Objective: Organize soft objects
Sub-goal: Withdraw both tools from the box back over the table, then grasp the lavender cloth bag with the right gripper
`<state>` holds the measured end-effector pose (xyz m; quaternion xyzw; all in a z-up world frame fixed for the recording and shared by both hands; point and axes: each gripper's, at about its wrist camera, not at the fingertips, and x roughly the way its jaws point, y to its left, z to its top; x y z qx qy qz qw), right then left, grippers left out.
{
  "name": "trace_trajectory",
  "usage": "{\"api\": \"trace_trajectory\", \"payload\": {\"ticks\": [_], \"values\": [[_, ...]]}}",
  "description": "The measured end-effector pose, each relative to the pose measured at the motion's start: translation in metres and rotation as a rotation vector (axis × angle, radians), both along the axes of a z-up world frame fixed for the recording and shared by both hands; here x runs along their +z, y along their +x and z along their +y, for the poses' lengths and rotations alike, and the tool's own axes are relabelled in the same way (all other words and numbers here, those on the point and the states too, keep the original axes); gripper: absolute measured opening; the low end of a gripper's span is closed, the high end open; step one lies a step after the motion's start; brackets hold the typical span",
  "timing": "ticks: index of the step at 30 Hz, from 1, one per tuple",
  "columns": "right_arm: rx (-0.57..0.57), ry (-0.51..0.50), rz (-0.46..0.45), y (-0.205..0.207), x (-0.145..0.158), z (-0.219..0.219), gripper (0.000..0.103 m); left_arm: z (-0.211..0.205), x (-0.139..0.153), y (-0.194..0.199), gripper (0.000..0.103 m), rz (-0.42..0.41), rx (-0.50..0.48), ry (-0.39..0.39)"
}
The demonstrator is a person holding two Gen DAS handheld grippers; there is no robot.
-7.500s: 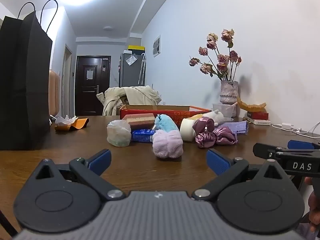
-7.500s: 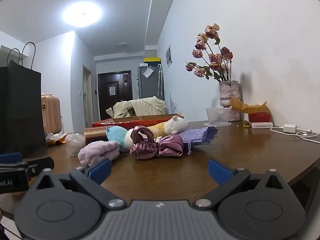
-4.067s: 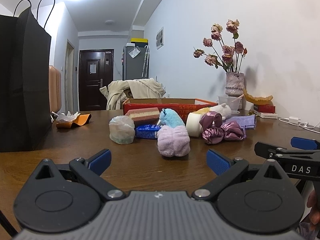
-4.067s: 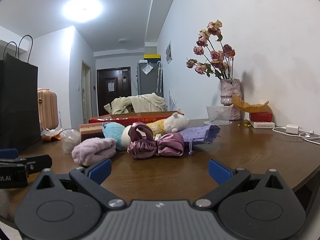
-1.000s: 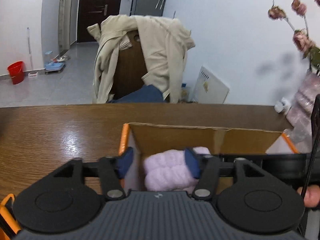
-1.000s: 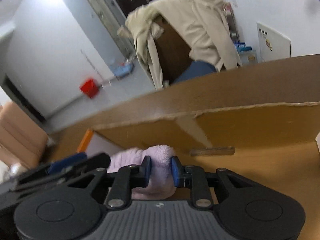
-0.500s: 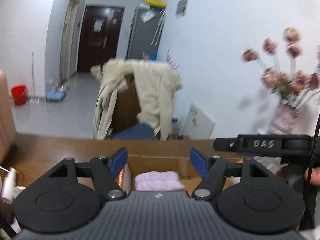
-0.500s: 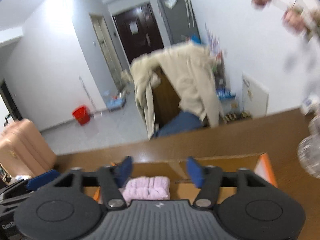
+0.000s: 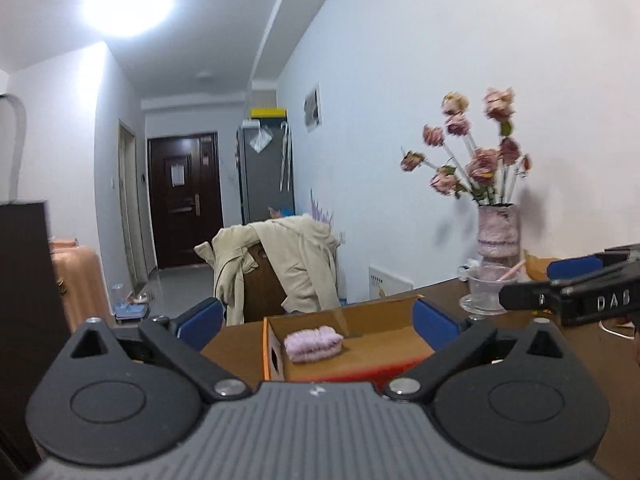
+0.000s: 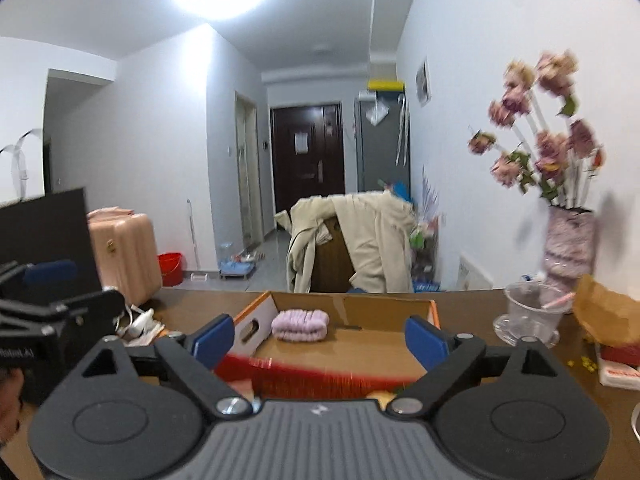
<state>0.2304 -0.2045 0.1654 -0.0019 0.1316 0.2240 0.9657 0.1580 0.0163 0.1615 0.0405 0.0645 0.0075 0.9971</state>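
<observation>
Fluffy lilac towel roll lies inside cardboard box.

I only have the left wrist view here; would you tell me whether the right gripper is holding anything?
Observer: No. In the right wrist view the right gripper is open and empty; the pink fluffy roll lies in the cardboard box, apart from the fingers.
Operator: Thank you. Is there anything on the table left of the box?
Observer: Yes, a white charger with its cable lies there, near the box's left end.
Operator: And what is to the right of the glass cup?
Observer: A red and white packet, with small yellow bits scattered beside it.
</observation>
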Motion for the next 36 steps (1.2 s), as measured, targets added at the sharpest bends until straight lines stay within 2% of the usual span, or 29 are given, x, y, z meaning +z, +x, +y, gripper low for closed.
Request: {"api": "trace_trajectory", "payload": {"ticks": [2, 4, 5, 7, 9, 11, 16, 20, 27, 31, 36], "values": [[-0.022, 0.006, -0.044, -0.040, -0.023, -0.005, 0.103, -0.006, -0.023, -0.028, 0.103, -0.012, -0.023, -0.019], [-0.059, 0.037, -0.082, -0.070, -0.050, -0.009, 0.103, -0.011, -0.054, -0.055, 0.103, -0.053, -0.019, -0.031], [-0.108, 0.065, -0.120, -0.087, -0.068, -0.010, 0.103, -0.015, -0.070, -0.068, 0.103, -0.077, -0.005, -0.027], [-0.234, 0.046, -0.176, -0.116, -0.109, -0.009, 0.103, -0.022, -0.098, -0.088, 0.103, -0.084, 0.000, -0.003], [-0.281, 0.025, -0.134, -0.137, -0.137, -0.012, 0.103, -0.025, -0.116, -0.096, 0.103, -0.027, 0.009, -0.026], [-0.283, 0.055, -0.079, -0.146, -0.149, -0.020, 0.103, -0.027, -0.126, -0.099, 0.103, 0.030, 0.011, -0.068], [-0.301, 0.076, -0.106, -0.146, -0.143, -0.029, 0.103, -0.032, -0.123, -0.096, 0.103, 0.016, 0.014, -0.059], [-0.300, 0.073, -0.083, -0.145, -0.145, -0.029, 0.103, -0.031, -0.122, -0.096, 0.103, 0.010, 0.003, -0.063], [-0.315, 0.048, -0.057, -0.135, -0.148, -0.026, 0.103, -0.043, -0.129, -0.080, 0.103, 0.062, -0.080, -0.058], [-0.337, 0.105, 0.036, -0.113, -0.140, -0.044, 0.095, -0.053, -0.125, -0.052, 0.103, 0.099, -0.124, -0.070], [-0.316, 0.241, 0.194, -0.050, -0.126, -0.078, 0.095, -0.074, -0.116, 0.000, 0.103, 0.149, -0.177, -0.088]]}}
